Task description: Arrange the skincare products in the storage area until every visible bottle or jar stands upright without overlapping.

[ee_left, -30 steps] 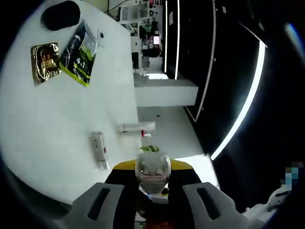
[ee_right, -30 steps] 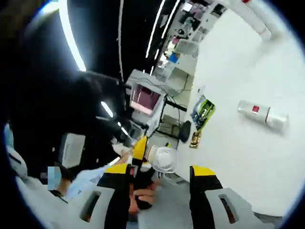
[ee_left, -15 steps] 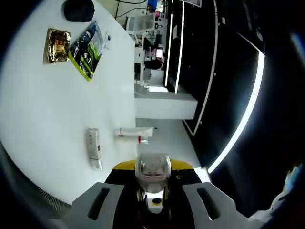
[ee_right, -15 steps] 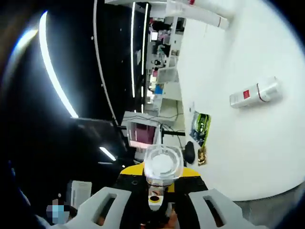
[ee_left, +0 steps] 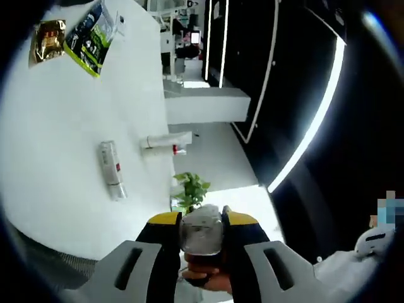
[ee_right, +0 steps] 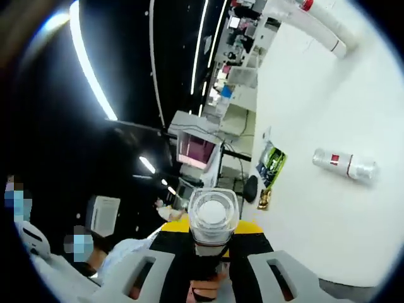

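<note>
A small clear jar (ee_left: 202, 230) sits between the yellow-tipped jaws of my left gripper (ee_left: 202, 222), which is shut on it; it is held off the table. In the right gripper view a clear jar with a white lid (ee_right: 213, 216) is pinched by my right gripper (ee_right: 214, 226), also shut. A hand (ee_left: 203, 279) shows just beneath the jar. On the white table (ee_left: 57, 126) a white bottle with a red label (ee_left: 110, 170) (ee_right: 344, 166) lies on its side. A white tube with a red cap (ee_left: 165, 140) (ee_right: 319, 25) lies near the table's edge.
A green-and-black sachet (ee_left: 88, 35) (ee_right: 271, 161) and a gold sachet (ee_left: 47, 41) (ee_right: 262, 199) lie at the table's far end, beside a black object (ee_right: 251, 188). A potted plant (ee_left: 189, 189) stands on the floor past the table edge. People sit by a monitor (ee_right: 192, 139).
One second ago my right gripper stood open around the jar; it has since shut on it. The left gripper has stayed shut on the jar. Both views have swung with the hands.
</note>
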Demonstrator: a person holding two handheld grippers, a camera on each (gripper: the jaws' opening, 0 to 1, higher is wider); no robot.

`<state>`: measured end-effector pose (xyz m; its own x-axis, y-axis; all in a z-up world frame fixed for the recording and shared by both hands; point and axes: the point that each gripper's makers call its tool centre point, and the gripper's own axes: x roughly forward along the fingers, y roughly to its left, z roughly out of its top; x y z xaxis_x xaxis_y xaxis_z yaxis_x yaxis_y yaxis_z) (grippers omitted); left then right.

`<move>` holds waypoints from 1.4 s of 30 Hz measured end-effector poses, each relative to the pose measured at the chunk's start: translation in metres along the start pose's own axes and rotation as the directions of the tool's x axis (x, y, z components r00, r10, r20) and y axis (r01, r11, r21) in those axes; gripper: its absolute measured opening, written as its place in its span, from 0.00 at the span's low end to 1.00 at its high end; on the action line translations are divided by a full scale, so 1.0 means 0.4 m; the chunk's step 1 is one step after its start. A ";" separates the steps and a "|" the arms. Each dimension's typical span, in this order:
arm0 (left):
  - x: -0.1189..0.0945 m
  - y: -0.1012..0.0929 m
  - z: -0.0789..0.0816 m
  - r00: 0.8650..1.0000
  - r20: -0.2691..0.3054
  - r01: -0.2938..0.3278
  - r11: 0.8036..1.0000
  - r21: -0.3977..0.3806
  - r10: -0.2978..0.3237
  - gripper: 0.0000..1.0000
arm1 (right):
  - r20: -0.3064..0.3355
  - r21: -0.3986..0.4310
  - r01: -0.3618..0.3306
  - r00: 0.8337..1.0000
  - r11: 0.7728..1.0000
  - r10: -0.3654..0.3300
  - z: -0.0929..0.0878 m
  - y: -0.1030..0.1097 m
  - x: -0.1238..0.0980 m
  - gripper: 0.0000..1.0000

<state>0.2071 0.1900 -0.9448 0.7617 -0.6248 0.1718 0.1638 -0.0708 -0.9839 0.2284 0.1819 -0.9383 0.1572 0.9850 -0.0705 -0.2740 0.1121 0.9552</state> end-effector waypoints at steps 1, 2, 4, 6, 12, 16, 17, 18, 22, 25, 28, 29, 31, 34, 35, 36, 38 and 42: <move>0.005 -0.001 -0.007 1.000 -0.012 0.000 1.000 0.015 0.000 0.22 | -0.013 -0.003 -0.007 1.000 1.000 0.007 0.007 0.002 -0.009 0.13; 0.007 -0.004 -0.018 0.999 -0.038 0.005 0.999 0.032 -0.003 0.21 | -0.047 -0.008 -0.023 0.999 1.000 0.022 0.006 0.008 -0.019 0.13; 0.017 -0.014 -0.059 0.993 -0.114 0.014 0.999 0.050 -0.008 0.21 | -0.136 -0.040 -0.040 0.990 0.998 0.035 0.010 0.016 -0.051 0.13; 0.024 -0.021 -0.085 0.986 -0.166 0.034 0.999 0.041 -0.027 0.20 | -0.175 -0.043 -0.052 0.984 0.998 0.044 0.014 0.025 -0.068 0.13; 0.034 -0.029 -0.153 0.954 -0.296 0.057 0.997 0.043 -0.042 0.18 | -0.360 -0.001 -0.048 0.932 0.999 0.044 -0.008 0.037 -0.111 0.13; 0.035 -0.033 -0.186 0.931 -0.362 0.076 0.997 0.034 -0.058 0.17 | -0.426 0.025 -0.030 0.904 0.999 0.038 -0.021 0.037 -0.109 0.13; 0.035 -0.036 -0.195 0.924 -0.377 0.082 0.996 0.025 -0.067 0.17 | -0.443 0.031 -0.028 0.896 0.999 0.039 -0.026 0.038 -0.110 0.13; 0.034 -0.038 -0.201 0.919 -0.387 0.085 0.996 0.019 -0.071 0.17 | -0.455 0.040 -0.028 0.890 0.999 0.043 -0.032 0.042 -0.110 0.13; 0.031 -0.039 -0.220 0.905 -0.421 0.082 0.996 0.020 -0.066 0.17 | -0.474 0.053 -0.028 0.879 0.998 0.049 -0.039 0.041 -0.107 0.13; 0.029 -0.043 -0.227 0.896 -0.438 0.088 0.996 0.016 -0.073 0.17 | -0.488 0.073 -0.035 0.870 0.997 0.066 -0.046 0.040 -0.110 0.13; 0.029 -0.040 -0.235 0.889 -0.454 0.088 0.995 0.039 -0.061 0.17 | -0.486 0.066 -0.040 0.871 0.997 0.068 -0.050 0.042 -0.103 0.13; 0.027 -0.040 -0.240 0.883 -0.465 0.093 0.995 0.038 -0.065 0.17 | -0.482 0.060 -0.051 0.873 0.997 0.073 -0.052 0.046 -0.100 0.13; 0.030 -0.027 -0.239 0.887 -0.460 0.082 0.991 0.109 -0.022 0.16 | -0.436 0.020 -0.064 0.898 0.998 0.066 -0.041 0.041 -0.082 0.14; 0.031 -0.009 -0.226 0.898 -0.440 0.049 0.987 0.150 0.022 0.16 | -0.386 0.003 -0.055 0.921 0.998 0.052 -0.033 0.029 -0.067 0.14; 0.034 -0.003 -0.212 0.912 -0.406 0.026 0.981 0.190 0.055 0.16 | -0.337 -0.021 -0.034 0.941 0.999 0.025 -0.020 0.018 -0.055 0.14; 0.032 -0.001 -0.209 0.913 -0.404 0.020 0.979 0.200 0.064 0.16 | -0.325 -0.020 -0.031 0.945 0.999 0.022 -0.021 0.019 -0.051 0.14; 0.034 0.015 -0.192 0.923 -0.366 -0.013 0.962 0.273 0.117 0.16 | -0.281 -0.053 -0.006 0.960 0.999 -0.009 -0.014 0.010 -0.041 0.15; 0.030 0.060 -0.176 0.913 -0.323 -0.111 0.915 0.387 0.248 0.16 | -0.219 -0.109 0.110 0.967 0.988 -0.132 -0.012 -0.034 -0.034 0.17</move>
<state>0.1761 0.1262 -0.9700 0.5340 -0.8393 -0.1024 0.3077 0.3057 -0.9010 0.2254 0.1677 -0.9515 -0.0193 0.9662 -0.2569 -0.3568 0.2334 0.9045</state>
